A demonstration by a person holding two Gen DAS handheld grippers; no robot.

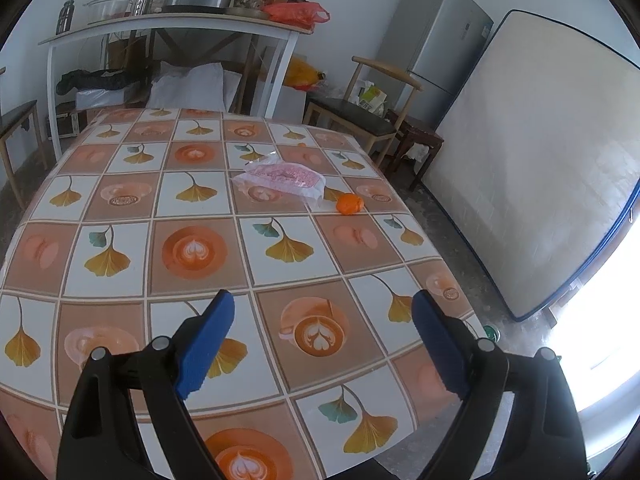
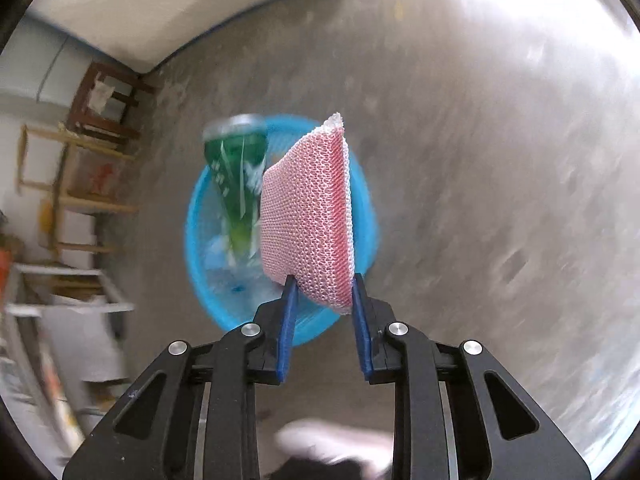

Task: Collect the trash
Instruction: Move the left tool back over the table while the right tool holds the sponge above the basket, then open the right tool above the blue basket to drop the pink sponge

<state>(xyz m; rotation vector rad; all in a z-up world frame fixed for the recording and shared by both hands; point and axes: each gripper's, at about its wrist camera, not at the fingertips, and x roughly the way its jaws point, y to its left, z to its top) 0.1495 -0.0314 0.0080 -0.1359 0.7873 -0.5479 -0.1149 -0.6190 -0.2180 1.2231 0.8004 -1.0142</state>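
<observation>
While the right gripper pinches a pink foam net over the blue basket, which already holds a green can, the left gripper hangs wide open and empty; farther off, a pink wrapper and orange peel remain on the table.
</observation>
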